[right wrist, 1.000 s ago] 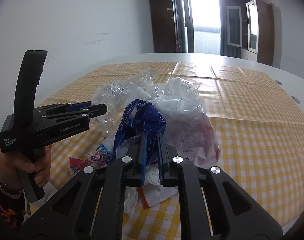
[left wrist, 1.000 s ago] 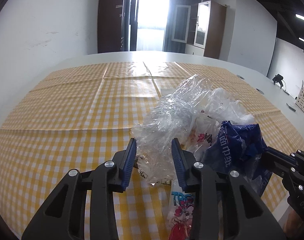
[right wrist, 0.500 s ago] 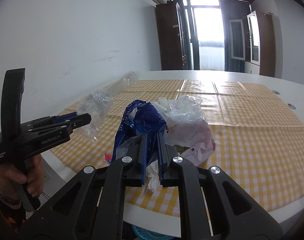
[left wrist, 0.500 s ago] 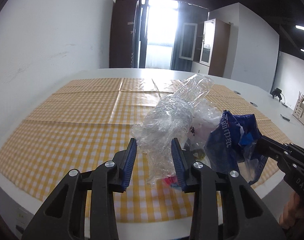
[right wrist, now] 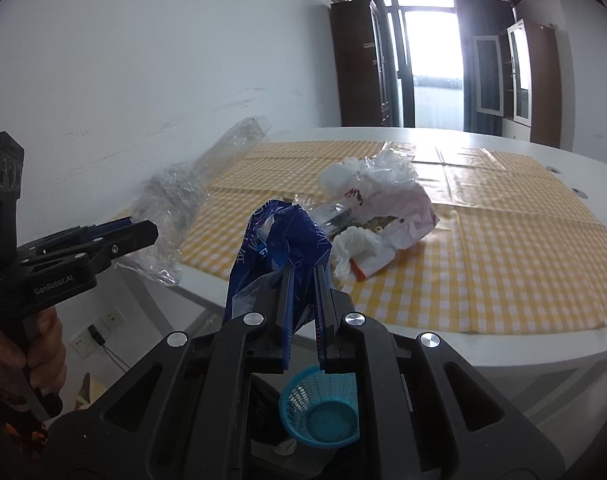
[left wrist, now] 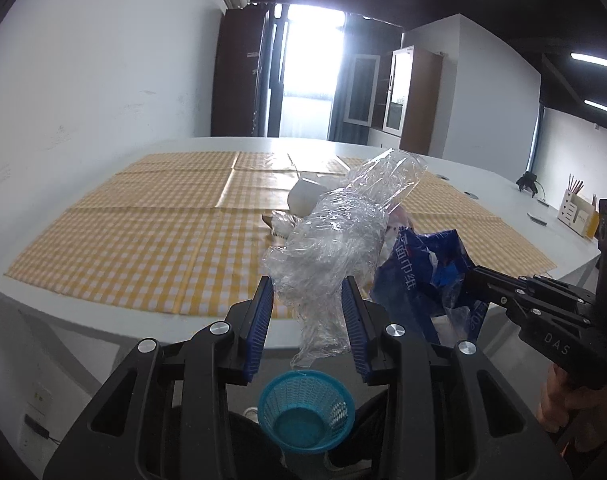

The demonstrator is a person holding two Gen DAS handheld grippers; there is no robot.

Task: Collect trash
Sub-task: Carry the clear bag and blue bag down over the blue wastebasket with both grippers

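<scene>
White-walled room, bright doorway at far end. Long white table with yellow checked cloth as landmark for all positions below.

On table, near its front edge: remaining trash pile of white bags, tissue and a wrapper.

Off table, just past front edge, held in air: clear plastic wrap, crumpled, clamped between pads of left gripper, jaws part-way closed on it. Beside it, also past table edge: blue plastic bag, pinched by right gripper, jaws nearly shut on thin film.

Below table edge, on floor: small blue mesh basket, empty as far as visible, lying under both held items.

Step in hand, judged: carry phase of trash collection, both loads lifted clear of table and positioned over basket. Next move, judged: lower or align each load above basket mouth, then open jaws one at a time; light film likely to cling to pads or drift aside, so release close to rim advised. Pile on table left for a further pass.

View differences: right wrist view alone shows pile on table in full, plus hand around left tool handle. Left wrist view alone shows full basket mouth, wooden holder at far right of table, and lettering on blue bag.
</scene>
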